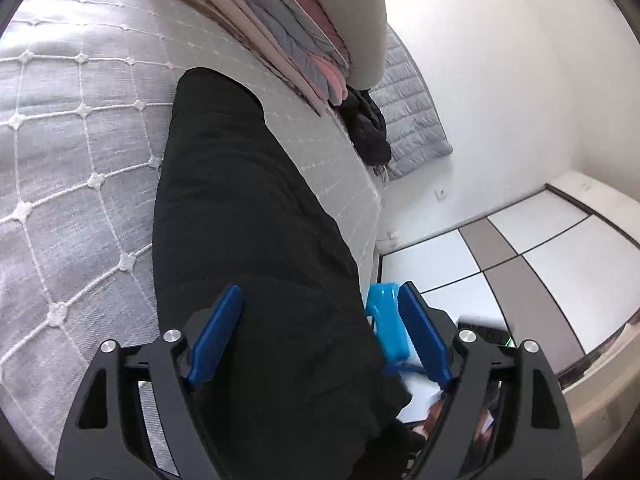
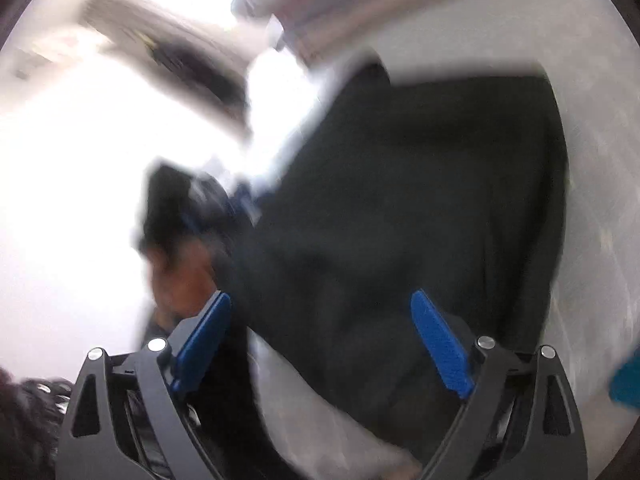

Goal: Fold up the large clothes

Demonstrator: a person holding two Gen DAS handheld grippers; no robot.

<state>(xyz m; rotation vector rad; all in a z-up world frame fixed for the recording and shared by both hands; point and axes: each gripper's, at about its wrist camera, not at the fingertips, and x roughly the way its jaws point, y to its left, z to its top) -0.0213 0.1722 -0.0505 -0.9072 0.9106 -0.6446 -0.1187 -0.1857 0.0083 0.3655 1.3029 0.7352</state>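
The left tool (image 1: 320,312) is held low over the near end of a black garment (image 1: 248,240), looking along it across the bed (image 1: 72,128). Its two blue pads (image 1: 218,332) stand wide apart with nothing pinched between them; the cloth passes under the gap. The garment lies flat on the grey quilted bedcover as a long dark strip. Its long axis runs from the tool away toward a stack of folded clothes (image 1: 288,40) in pink, grey and beige at the far side of the bed, and its far end is squared off just short of that stack. A second dark bundle (image 1: 370,128) sits at the bed's edge beside the stack. A light blue object (image 1: 386,320) shows just inside the right pad.

The right tool (image 2: 322,316) is also spread open and holds nothing, its blue pads (image 2: 438,344) angled over the same garment (image 2: 400,200). This view is badly smeared by motion. It shows the garment as a broad dark sheet on the pale bedcover (image 2: 592,200), with a blurred dark mass at its left edge that cannot be made out. The folded stack appears only as streaks of colour at the top.
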